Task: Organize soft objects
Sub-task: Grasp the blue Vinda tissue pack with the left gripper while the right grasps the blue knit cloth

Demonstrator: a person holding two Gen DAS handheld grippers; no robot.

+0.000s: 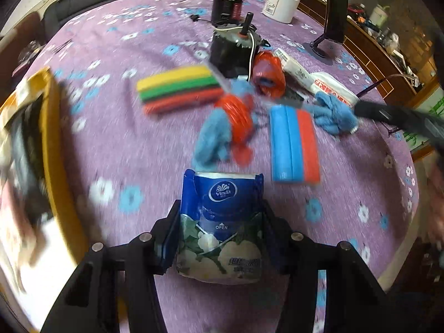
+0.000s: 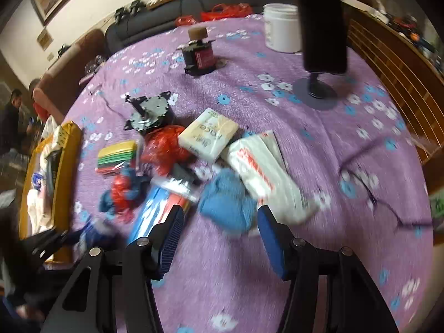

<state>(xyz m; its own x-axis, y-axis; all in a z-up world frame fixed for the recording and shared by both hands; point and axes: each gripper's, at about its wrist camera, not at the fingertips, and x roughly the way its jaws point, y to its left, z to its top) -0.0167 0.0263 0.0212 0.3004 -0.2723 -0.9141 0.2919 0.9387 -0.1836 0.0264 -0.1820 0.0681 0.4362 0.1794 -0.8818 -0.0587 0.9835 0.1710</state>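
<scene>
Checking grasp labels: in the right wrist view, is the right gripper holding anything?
No, the right gripper stands open and empty, with the blue cloth on the table beyond its fingertips.

Both claws (image 1: 220, 238) (image 2: 219, 238): black frames, ribbed blue pads, silver screws.

Left gripper (image 1: 220, 238) fingers clamp inward; right gripper (image 2: 220, 238) fingers spread, empty

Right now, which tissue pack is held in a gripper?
The blue Vinda pack, clamped between the left gripper's pads. The cream pack and white pack lie loose on the cloth.
</scene>
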